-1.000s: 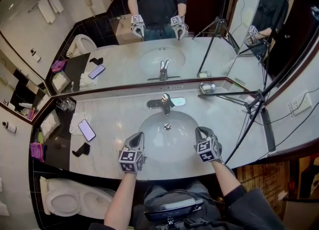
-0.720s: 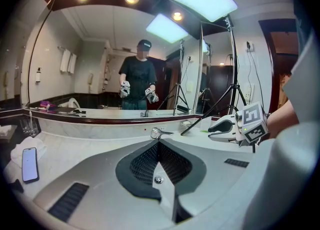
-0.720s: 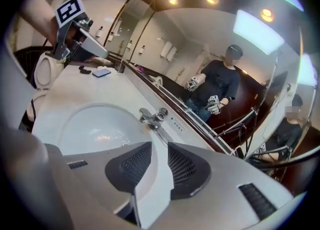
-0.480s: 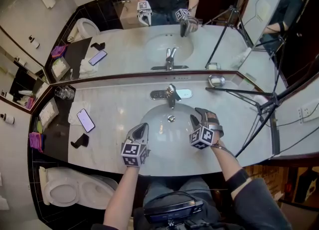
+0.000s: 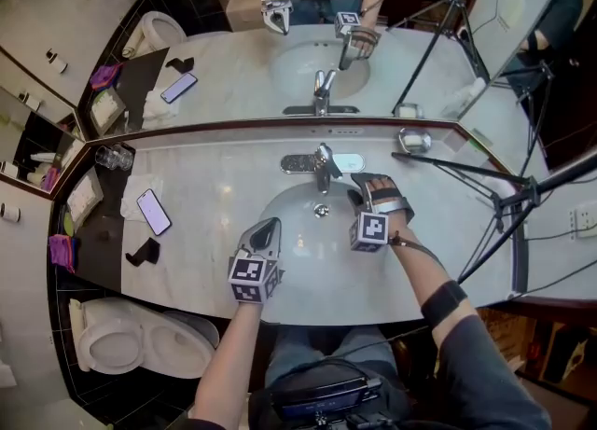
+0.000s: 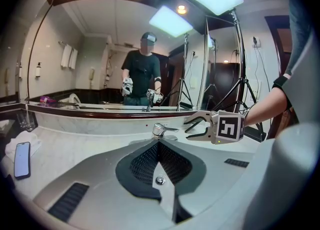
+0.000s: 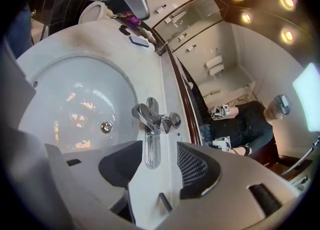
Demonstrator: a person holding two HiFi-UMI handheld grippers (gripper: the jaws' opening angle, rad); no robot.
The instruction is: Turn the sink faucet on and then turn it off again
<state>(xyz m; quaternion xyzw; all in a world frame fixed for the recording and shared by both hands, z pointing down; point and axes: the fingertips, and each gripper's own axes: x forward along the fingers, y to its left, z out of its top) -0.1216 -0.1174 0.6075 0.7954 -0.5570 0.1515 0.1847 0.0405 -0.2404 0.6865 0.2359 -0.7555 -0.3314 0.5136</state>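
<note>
The grey left gripper [image 5: 266, 228], on a bare forearm [image 5: 224, 363], points forward with its jaws together. The grey right gripper [image 5: 359, 187], tilted on its side, has just been opening its jaws, which are empty.

The faucet [image 7: 152, 119] is polished chrome metal, mirror-bright, and so is the drain fitting [image 7: 106, 127] in the sink [image 7: 60, 94], whose bowl is glossy white ceramic with glints of light. The tabletop [image 5: 215, 190] looks like pale polished stone, faintly veined. At its back runs a glossy dark reddish-brown trim strip [image 5: 280, 126] below the glass mirror [image 5: 233, 64]. The tongs of the right gripper [image 7: 159, 149] and the left gripper [image 6: 159, 146] are smooth matt grey plastic, with dark pads [image 7: 194, 166] of a fine, rough mesh texture. A phone [image 5: 153, 212] with a glossy screen lies on white cloth [image 5: 131, 197]. The toilet [image 5: 121, 353] is glossy white ceramic.
</note>
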